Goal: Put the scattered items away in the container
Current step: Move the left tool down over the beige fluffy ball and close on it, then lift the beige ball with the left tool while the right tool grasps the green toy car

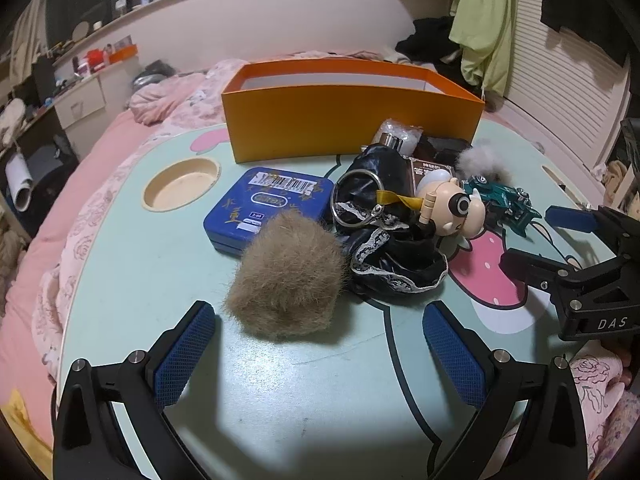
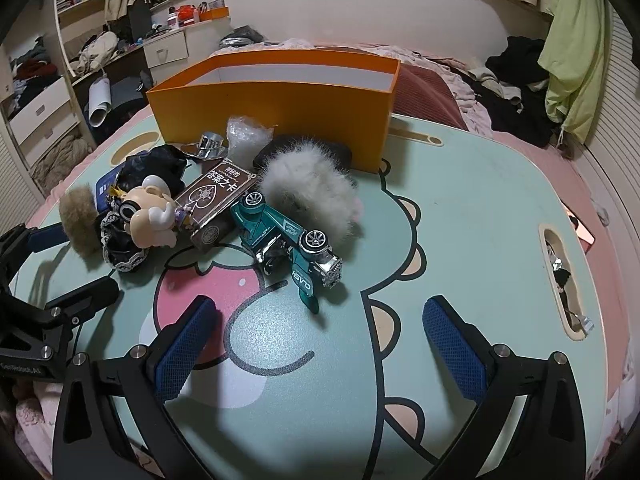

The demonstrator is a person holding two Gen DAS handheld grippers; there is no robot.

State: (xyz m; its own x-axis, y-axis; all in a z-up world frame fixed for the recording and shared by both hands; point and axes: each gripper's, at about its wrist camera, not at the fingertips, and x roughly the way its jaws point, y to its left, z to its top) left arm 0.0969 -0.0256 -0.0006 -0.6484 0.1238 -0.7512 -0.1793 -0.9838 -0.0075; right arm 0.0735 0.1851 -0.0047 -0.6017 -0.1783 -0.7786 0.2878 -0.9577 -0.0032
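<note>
Lying just ahead of left gripper (image 1: 318, 332), wide open and empty: brown fluffy fur ball (image 1: 286, 276), probably nearest; right gripper (image 2: 318, 330) likewise gaping, empty.

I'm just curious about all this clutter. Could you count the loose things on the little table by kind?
Furry pompoms: 2, brown and white
Toys: 2, doll figure and green car
Boxes and tins: 2, blue tin and brown card box
Black lace cloth: 1
Silver hat trinket: 1
Plastic wrap bundle: 1
Total: 9, none visibly inside the orange box yet.
</note>
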